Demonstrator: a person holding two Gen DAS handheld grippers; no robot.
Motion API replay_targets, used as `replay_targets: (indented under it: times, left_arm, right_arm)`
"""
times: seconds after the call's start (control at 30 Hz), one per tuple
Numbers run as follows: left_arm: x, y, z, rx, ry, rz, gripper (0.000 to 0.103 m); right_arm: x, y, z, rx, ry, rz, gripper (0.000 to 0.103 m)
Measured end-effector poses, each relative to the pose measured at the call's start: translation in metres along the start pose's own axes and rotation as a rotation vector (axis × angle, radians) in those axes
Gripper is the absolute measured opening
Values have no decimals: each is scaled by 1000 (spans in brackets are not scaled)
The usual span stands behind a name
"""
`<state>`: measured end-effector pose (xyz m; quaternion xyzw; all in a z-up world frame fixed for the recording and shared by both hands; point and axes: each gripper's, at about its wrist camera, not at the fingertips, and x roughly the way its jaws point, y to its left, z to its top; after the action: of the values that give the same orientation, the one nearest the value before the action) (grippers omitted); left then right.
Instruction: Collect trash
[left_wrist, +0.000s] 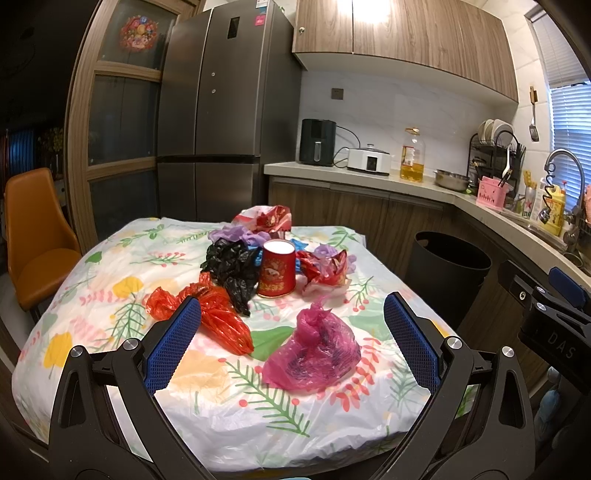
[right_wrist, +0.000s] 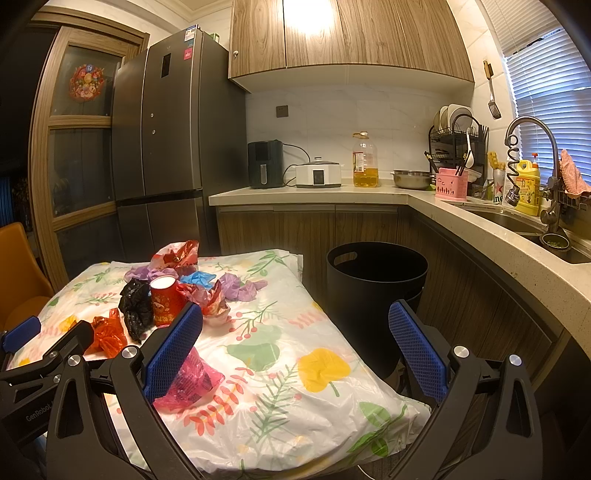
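Note:
Crumpled trash lies on a table with a floral cover (left_wrist: 221, 398): a pink bag (left_wrist: 314, 354), an orange-red bag (left_wrist: 218, 317), a black bag (left_wrist: 232, 269), a red paper cup (left_wrist: 277, 267), red wrappers (left_wrist: 327, 271) and purple bags (left_wrist: 231, 234). My left gripper (left_wrist: 291, 343) is open and empty, above the table's near edge, with the pink bag between its fingers' line. My right gripper (right_wrist: 295, 354) is open and empty, over the table's right side. The pink bag (right_wrist: 192, 380) sits partly behind its left finger. A black trash bin (right_wrist: 376, 291) stands on the floor right of the table.
An orange chair (left_wrist: 33, 236) stands left of the table. A fridge (left_wrist: 218, 110) is behind it. The counter (right_wrist: 332, 194) holds an air fryer, cooker, oil bottle and dish rack. A sink with a faucet (right_wrist: 532, 155) is at the right.

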<state>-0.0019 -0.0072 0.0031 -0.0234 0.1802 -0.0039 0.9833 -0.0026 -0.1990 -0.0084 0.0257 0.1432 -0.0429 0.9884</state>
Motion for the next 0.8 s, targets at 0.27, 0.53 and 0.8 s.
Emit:
replay_targets:
  times: [0.27,0.53,0.8]
  left_arm:
    - [0,-3,-3,-1,0,-1,97]
    - [0,-2,-3,-4,1,-2,97]
    - [0,-3,-3,-5,0,-3,97]
  right_arm:
    - [0,0,1,0,2,0,98]
    - [0,0,1,1,2,0,98]
    - [0,0,2,2,2,1,98]
